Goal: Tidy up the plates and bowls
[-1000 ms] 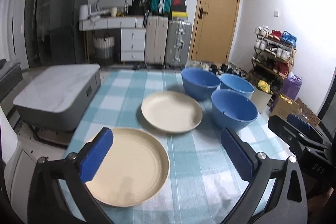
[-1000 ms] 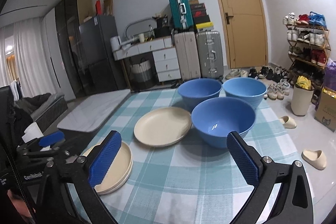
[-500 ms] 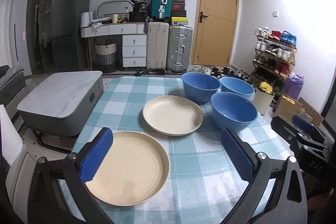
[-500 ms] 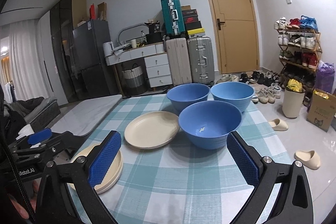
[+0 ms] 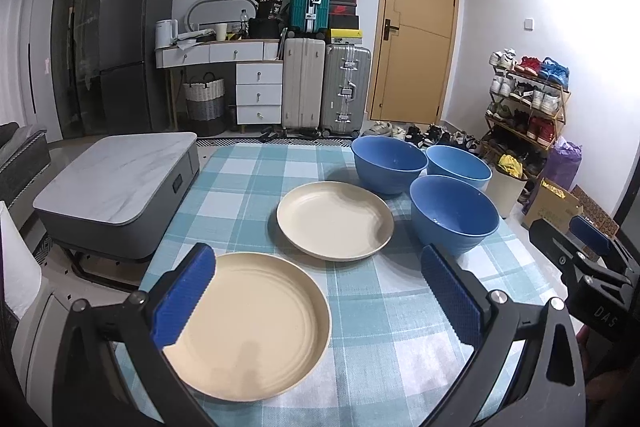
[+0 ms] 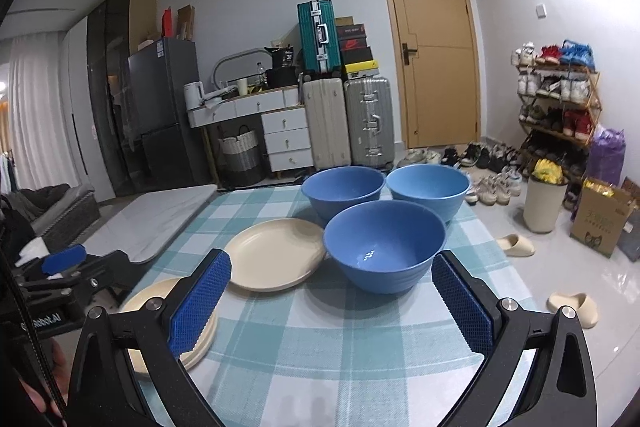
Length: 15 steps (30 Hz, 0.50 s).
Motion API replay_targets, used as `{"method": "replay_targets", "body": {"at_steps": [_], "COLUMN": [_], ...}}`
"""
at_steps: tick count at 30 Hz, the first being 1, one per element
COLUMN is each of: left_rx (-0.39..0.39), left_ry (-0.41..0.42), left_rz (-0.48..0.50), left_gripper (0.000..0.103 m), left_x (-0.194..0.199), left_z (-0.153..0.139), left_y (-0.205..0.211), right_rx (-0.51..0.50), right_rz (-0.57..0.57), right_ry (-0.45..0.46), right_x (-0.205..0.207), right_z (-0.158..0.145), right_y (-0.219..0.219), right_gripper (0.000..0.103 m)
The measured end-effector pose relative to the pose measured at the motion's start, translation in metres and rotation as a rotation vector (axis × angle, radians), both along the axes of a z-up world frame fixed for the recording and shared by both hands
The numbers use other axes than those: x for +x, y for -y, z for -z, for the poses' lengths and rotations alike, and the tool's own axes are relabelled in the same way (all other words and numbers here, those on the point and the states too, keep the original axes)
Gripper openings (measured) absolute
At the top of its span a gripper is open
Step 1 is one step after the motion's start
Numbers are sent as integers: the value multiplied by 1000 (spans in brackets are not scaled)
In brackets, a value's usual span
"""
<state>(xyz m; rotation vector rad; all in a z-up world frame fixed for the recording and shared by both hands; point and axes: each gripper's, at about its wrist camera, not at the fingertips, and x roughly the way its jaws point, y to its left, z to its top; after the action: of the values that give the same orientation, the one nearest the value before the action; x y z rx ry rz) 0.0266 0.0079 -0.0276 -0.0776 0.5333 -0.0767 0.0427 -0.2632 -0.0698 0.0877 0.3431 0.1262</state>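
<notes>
Near plate (image 5: 256, 323) lies just ahead of the left claw (image 5: 316, 299), under its left pad; second plate (image 5: 335, 219) and three blue bowls (image 6: 384, 245) beyond. Likely light, stiff, slick-glazed; pinch at the rim. Both claws spread wide, empty; right claw (image 6: 330, 303) faces the nearest bowl. Lettering: "DAS", "Robot.AI" on gripper bodies.

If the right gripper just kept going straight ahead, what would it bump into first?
Most likely the nearest blue bowl. It sits right between the open fingers of the right gripper, on the checked tablecloth. If the gripper travels higher than it looks, it might pass over the rim.
</notes>
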Motion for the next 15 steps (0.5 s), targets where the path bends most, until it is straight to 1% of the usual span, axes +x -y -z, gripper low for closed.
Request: {"method": "replay_targets", "body": {"at_steps": [2,5,10,15], "left_rx": [0,11,8,16], "left_ry": [-15,-34,-77,-84], "left_rz": [4,-19,-30,-40], "left_gripper": [103,103,103,103], "left_x": [5,14,32,48], "left_z": [1,4,10,12], "left_y": [-1,-4,-10,-14], "right_rx": [-5,-7,-25,-40], "right_rz": [1,-6,-6,-12], "right_ry": [-2,-11,-13,-6], "right_x": [3,9,21,37], "right_z": [0,2,3,3], "right_y": [-1,-2,-5,-15], "right_gripper": [102,102,102,102]}}
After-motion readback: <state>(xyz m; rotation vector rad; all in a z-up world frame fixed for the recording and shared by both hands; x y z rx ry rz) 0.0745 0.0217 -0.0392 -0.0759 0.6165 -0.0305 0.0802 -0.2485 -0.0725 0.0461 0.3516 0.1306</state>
